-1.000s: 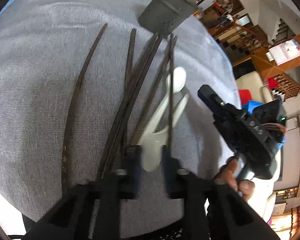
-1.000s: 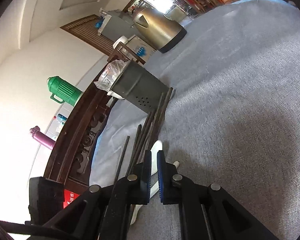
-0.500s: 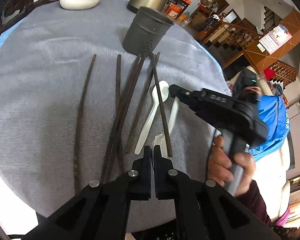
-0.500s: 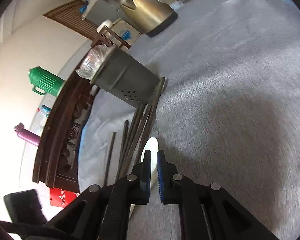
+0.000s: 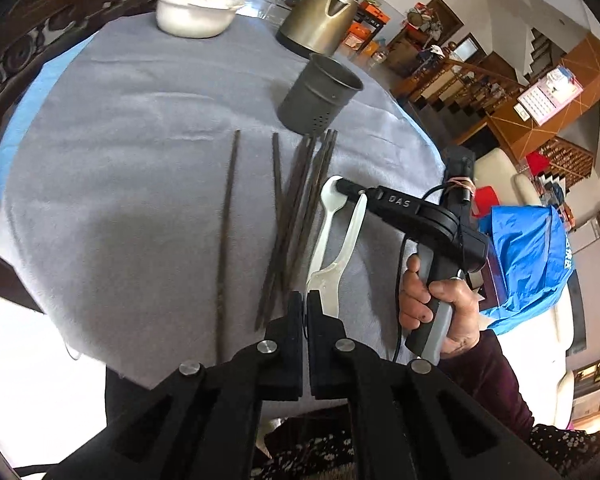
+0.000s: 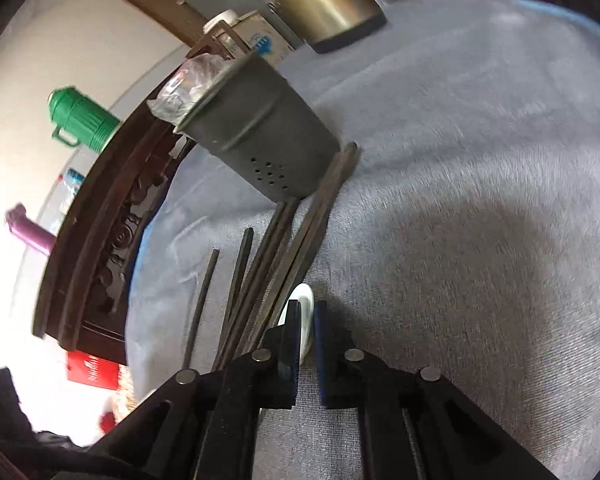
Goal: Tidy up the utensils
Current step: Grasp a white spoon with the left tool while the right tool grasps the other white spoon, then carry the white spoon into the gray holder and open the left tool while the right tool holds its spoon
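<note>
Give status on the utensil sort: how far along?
Done: nothing visible; the grey holder shows no utensils. In hand: right gripper, fingers closed, tips at a white spoon bowl; left gripper closed, empty. Left: dark chopsticks, that spoon and a second spoon lie on the cloth.

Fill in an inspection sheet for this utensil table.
Surface: grey cloth, slightly wrinkled.
Job's things: dark chopsticks loose in front of upright perforated holder; two white spoons beside them.
Clutter: kettle, wrapped white bowl.
Grippers: left gripper shut, empty; right gripper closing, tips at a spoon's bowl, grip unclear.
Cables: black cable by the right handle.
Surroundings: blue bag, green flask, staircase.
</note>
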{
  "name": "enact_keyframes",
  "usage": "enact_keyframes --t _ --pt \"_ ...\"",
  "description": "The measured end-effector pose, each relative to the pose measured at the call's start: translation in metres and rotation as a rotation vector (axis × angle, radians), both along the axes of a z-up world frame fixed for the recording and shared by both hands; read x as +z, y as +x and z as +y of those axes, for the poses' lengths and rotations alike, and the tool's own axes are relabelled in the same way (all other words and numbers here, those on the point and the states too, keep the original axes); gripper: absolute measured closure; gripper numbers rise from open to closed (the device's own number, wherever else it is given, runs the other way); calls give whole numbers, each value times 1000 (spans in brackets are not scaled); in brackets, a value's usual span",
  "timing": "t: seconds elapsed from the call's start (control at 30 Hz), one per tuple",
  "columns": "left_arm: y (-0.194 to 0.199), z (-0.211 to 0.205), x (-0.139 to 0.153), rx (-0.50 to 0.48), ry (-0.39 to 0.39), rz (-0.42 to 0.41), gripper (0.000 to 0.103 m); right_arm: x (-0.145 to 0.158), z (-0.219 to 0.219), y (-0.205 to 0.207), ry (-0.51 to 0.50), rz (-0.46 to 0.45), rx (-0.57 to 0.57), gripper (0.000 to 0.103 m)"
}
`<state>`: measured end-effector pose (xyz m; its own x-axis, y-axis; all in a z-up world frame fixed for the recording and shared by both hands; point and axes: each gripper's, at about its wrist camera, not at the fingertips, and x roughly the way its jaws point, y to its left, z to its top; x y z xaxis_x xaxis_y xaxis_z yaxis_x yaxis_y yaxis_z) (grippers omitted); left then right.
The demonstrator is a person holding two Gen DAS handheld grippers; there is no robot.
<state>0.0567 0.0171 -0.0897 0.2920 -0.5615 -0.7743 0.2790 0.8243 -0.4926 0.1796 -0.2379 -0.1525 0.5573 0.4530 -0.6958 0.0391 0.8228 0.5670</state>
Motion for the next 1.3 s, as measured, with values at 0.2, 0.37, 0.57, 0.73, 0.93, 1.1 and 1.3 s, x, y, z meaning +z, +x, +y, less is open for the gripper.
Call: enact_keyframes --t 0.2,0.37,0.57,0.73,0.93,1.1,1.3 --pt "7 18 1 54 7 -6 101 26 -3 -11 -65 -91 -56 98" --pt "9 25 6 82 28 -38 101 29 -16 -8 -16 -29 -58 95" --pt "11 29 -2 103 60 -42 101 12 -19 -15 92 66 -93 25" --pt "9 29 1 94 53 -67 101 17 2 -11 -27 75 -79 58" --pt "8 42 4 118 46 -71 101 14 31 8 -149 131 -41 59" --pt "9 51 7 131 39 -91 101 19 56 7 -318 112 1 95" --pt "12 55 14 129 47 -114 101 20 43 3 -331 100 -18 99"
